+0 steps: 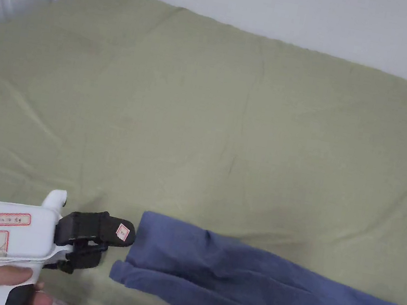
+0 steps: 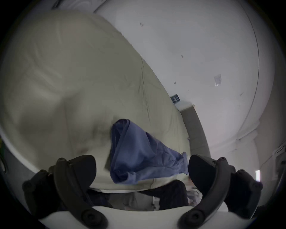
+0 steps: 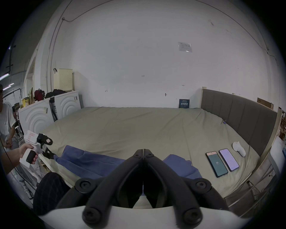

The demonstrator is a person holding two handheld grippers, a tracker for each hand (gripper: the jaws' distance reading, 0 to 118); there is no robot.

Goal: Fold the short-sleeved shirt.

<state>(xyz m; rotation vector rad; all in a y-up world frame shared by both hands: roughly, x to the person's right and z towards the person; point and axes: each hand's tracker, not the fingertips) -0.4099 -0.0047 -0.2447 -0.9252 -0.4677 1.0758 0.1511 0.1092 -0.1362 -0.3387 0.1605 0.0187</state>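
Observation:
A blue short-sleeved shirt point(image 1: 248, 285) lies bunched in a long strip along the near edge of the olive-green bed point(image 1: 204, 111). My left gripper point(image 1: 116, 248), held in a hand, sits just off the shirt's left end with its jaws apart and nothing between them. In the left gripper view the shirt point(image 2: 139, 155) lies ahead between the spread jaws of that gripper point(image 2: 141, 167). The right gripper point(image 3: 143, 151) hovers over the middle of the shirt point(image 3: 86, 162), its tips closed together with no cloth seen between them. The left gripper point(image 3: 51, 148) shows at the far left.
Two phones point(image 3: 216, 164) point(image 3: 229, 159) and a small white device point(image 3: 239, 148) lie on the bed's right side near a grey headboard point(image 3: 238, 113). White appliances point(image 3: 66, 105) stand at the bed's left end. A person point(image 3: 6, 120) sits beyond them. A wall runs behind.

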